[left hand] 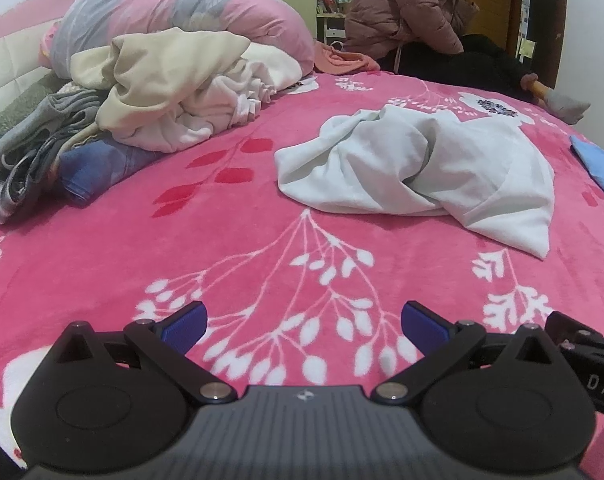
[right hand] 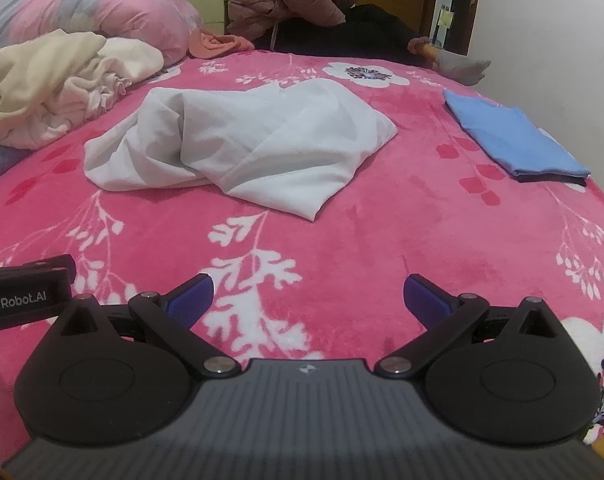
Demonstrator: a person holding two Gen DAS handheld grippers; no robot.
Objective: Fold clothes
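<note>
White crumpled garment [right hand: 237, 148] ahead looks soft and light, so my left gripper [left hand: 304, 326] and right gripper [right hand: 308, 298], both spread empty, should pinch its near corners.

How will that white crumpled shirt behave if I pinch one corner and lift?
The white shirt lies in soft, loose folds, so it will probably droop and unfurl. It looks thin, likely light. The fleecy blanket may drag on it slightly.
</note>
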